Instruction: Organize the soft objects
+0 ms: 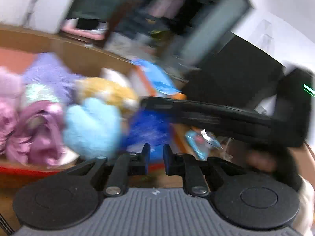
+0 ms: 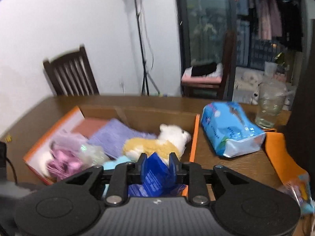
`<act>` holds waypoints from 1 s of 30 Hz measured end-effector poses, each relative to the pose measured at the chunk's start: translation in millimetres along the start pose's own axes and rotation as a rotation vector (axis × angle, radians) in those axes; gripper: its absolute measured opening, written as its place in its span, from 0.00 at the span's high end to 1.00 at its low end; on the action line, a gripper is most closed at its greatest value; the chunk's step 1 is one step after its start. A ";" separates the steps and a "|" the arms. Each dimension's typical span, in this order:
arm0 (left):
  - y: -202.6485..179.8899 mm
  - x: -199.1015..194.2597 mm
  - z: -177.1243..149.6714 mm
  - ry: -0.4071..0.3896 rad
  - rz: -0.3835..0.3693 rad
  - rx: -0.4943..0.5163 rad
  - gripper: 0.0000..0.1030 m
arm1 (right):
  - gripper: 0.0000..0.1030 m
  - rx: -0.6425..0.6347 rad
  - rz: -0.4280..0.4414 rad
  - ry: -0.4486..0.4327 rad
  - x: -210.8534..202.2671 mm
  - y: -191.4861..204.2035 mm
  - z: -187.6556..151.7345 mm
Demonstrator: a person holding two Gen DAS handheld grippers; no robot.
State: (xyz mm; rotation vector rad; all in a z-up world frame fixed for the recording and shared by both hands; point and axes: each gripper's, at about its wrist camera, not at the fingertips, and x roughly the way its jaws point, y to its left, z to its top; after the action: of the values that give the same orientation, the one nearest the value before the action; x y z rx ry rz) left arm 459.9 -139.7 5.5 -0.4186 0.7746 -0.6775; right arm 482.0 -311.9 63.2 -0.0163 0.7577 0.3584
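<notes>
An open cardboard box (image 2: 137, 116) with orange flaps holds soft things: a yellow and white plush animal (image 2: 157, 143), a purple cloth (image 2: 116, 135), pink fabric (image 2: 63, 163) and a light blue plush (image 1: 92, 125). My right gripper (image 2: 156, 166) is shut on a dark blue crinkly packet (image 2: 155, 175) over the box's near right corner. In the blurred left wrist view the right gripper's black fingers (image 1: 196, 112) reach in from the right with the blue packet (image 1: 147, 127). My left gripper (image 1: 156, 157) is nearly closed and empty, near the box's edge.
A light blue tissue pack (image 2: 230, 129) lies on the wooden table (image 2: 206, 165) right of the box. A glass jar (image 2: 269, 106) stands behind it. An orange flap or sheet (image 2: 281, 157) lies at the right. A dark chair (image 2: 70, 74) and a lamp stand (image 2: 143, 59) are behind the table.
</notes>
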 end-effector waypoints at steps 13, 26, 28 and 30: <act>6.7 -60.6 13.0 -0.068 0.134 0.131 0.72 | 0.79 -0.030 0.015 0.009 -7.7 9.0 -2.3; -5.4 -180.7 6.9 -0.373 0.625 0.299 0.10 | 0.47 -0.049 -0.060 -0.160 -130.8 40.7 -10.4; -8.2 -190.5 -3.6 -0.443 0.674 0.305 0.06 | 0.33 -0.042 -0.081 -0.234 -142.6 49.1 -23.0; -9.1 -197.6 -11.0 -0.475 0.678 0.321 0.03 | 0.12 -0.040 -0.104 -0.339 -152.4 57.8 -40.2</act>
State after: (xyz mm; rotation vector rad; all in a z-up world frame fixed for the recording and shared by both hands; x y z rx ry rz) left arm 344.7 -10.4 101.8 -0.0013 0.3054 -0.0466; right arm 334.5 -310.8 143.3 -0.0313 0.4123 0.2676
